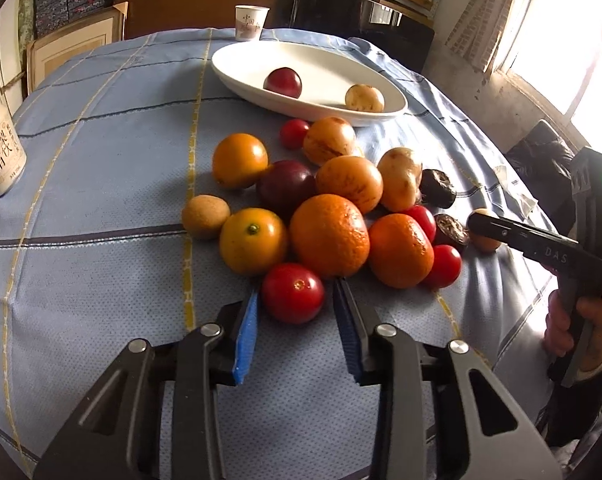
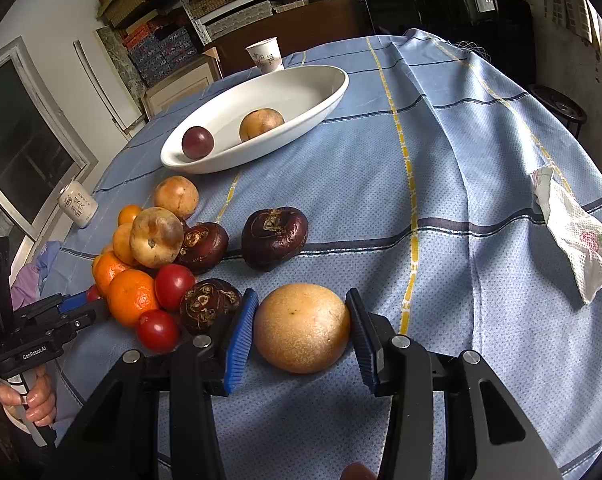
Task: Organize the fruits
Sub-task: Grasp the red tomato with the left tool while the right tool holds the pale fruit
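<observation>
A pile of fruit lies on the blue checked cloth: oranges (image 1: 329,236), tomatoes, plums and brown fruits. My left gripper (image 1: 297,300) is open, its blue pads either side of a red tomato (image 1: 293,293) at the pile's near edge, not clamped. My right gripper (image 2: 301,328) is open around a round tan fruit (image 2: 301,328) on the cloth, with small gaps at both pads. A white oval bowl (image 1: 237,68) at the back holds a dark red plum (image 1: 283,82) and a tan fruit (image 1: 364,98). The bowl also shows in the right wrist view (image 2: 333,92).
A paper cup (image 1: 251,22) stands behind the bowl. A white can (image 1: 1,156) stands at the left. Dark wrinkled fruits (image 2: 274,236) lie near the right gripper. A crumpled tissue packet (image 2: 577,236) lies at the right on the cloth.
</observation>
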`<state>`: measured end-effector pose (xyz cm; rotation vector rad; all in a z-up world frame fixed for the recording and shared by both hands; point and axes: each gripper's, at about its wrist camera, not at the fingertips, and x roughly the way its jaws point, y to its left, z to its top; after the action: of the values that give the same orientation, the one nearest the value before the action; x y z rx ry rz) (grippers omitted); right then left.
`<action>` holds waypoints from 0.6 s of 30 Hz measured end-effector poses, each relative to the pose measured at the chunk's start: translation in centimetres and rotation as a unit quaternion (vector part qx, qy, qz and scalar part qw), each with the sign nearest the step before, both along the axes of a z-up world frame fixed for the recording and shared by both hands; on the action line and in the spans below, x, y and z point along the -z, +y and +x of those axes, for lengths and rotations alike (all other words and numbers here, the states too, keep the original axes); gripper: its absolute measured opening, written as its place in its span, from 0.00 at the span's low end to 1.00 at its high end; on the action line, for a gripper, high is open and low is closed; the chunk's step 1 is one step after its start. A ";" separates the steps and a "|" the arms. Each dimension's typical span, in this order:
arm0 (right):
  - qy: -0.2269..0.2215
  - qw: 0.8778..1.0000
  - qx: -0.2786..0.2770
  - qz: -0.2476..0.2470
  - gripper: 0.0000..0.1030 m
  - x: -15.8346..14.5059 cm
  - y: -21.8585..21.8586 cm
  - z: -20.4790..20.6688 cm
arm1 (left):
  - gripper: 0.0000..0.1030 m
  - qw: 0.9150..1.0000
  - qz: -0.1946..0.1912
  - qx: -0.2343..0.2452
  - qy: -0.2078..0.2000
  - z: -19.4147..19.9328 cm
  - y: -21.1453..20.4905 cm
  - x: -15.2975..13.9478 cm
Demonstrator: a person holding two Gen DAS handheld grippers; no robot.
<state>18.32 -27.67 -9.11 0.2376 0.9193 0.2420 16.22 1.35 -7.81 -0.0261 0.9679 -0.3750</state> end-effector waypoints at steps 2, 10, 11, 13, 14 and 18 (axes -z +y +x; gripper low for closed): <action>0.000 1.000 -0.001 -0.006 0.45 0.0 0.2 -0.1 | 0.33 1.000 0.001 -0.001 0.000 0.0 0.0 0.0; -0.001 0.999 -0.010 -0.042 0.44 -0.2 1.1 -0.2 | 0.28 1.000 -0.018 -0.009 -0.001 -0.2 0.5 -0.3; -0.002 0.999 -0.010 -0.043 0.44 -0.2 1.1 -0.2 | 0.28 1.000 -0.020 -0.010 -0.005 -0.4 0.7 -0.6; -0.008 0.999 -0.010 -0.041 0.44 -0.6 1.0 -0.5 | 0.28 1.000 -0.022 -0.009 -0.014 -0.8 0.9 -1.1; -0.011 0.999 -0.010 -0.041 0.44 -0.8 1.0 -0.7 | 0.28 1.000 -0.021 -0.007 -0.018 -1.0 0.9 -1.4; -0.027 0.999 -0.020 -0.044 0.44 -1.8 1.2 -1.4 | 0.28 0.999 -0.015 -0.003 -0.030 -1.4 1.1 -2.5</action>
<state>16.88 -26.46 -7.30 0.1321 0.8800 0.2427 14.79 2.40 -5.34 -0.0453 0.9031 -0.3820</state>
